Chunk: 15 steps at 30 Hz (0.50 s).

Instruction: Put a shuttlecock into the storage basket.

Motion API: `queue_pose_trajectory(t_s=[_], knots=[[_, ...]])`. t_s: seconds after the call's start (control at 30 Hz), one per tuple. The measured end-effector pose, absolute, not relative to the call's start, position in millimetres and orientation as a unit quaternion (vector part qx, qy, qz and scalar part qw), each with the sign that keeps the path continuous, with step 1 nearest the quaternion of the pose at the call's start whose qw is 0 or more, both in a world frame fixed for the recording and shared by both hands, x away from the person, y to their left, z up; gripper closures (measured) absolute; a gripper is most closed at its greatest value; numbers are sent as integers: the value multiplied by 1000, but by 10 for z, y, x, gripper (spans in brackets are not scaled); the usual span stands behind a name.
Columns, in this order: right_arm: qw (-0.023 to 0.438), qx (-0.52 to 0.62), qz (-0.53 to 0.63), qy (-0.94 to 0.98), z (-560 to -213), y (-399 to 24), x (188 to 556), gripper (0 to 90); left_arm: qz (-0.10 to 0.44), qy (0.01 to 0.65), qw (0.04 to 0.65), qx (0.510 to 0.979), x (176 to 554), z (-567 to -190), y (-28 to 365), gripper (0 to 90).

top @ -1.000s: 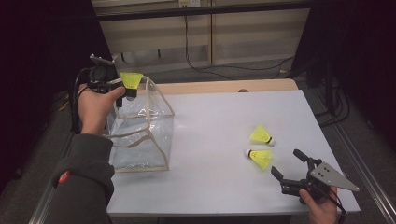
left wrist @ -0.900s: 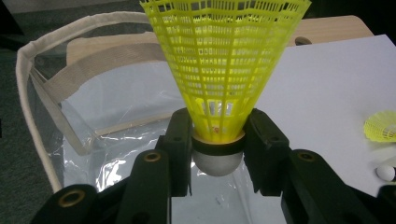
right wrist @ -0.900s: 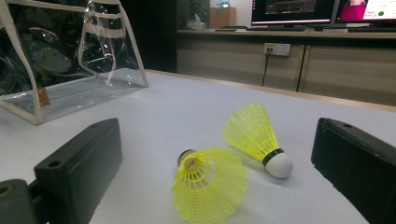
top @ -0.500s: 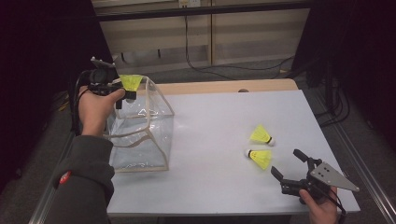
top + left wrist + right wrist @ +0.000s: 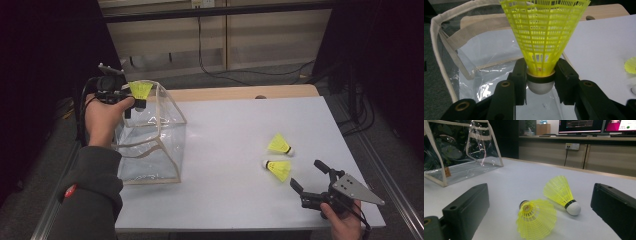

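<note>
Left tongs [image 5: 540, 80] clamp a yellow shuttlecock [image 5: 544, 37] by its cork above the clear bag [image 5: 150, 135], right tongs [image 5: 310, 176] gape wide before 2 shuttlecocks [image 5: 278, 157] on the desk [image 5: 235, 130].

Far ahead of my right gripper [image 5: 540, 210] I see monitors [image 5: 580, 126], and beneath them cabinets [image 5: 544, 152] with a wall socket [image 5: 572, 146].

Three yellow shuttlecocks: one [image 5: 140, 90] at far left over one clear bag [image 5: 150, 137], two lying at near right, one [image 5: 278, 144] just beyond the other [image 5: 278, 168]; two grippers.
</note>
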State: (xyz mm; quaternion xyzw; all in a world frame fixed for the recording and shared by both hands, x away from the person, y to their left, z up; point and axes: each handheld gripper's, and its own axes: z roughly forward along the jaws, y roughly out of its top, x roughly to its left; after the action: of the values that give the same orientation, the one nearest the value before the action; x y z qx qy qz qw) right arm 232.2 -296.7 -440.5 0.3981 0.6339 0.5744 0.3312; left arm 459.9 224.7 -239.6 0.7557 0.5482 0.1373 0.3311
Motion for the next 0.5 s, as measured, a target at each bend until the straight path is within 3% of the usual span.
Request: queue_pose_trajectory(t_s=[0.5], knots=[[331, 399, 575, 633, -4402, -2965, 2320, 18, 138, 552, 327, 754, 4601, -2437, 2275, 643]])
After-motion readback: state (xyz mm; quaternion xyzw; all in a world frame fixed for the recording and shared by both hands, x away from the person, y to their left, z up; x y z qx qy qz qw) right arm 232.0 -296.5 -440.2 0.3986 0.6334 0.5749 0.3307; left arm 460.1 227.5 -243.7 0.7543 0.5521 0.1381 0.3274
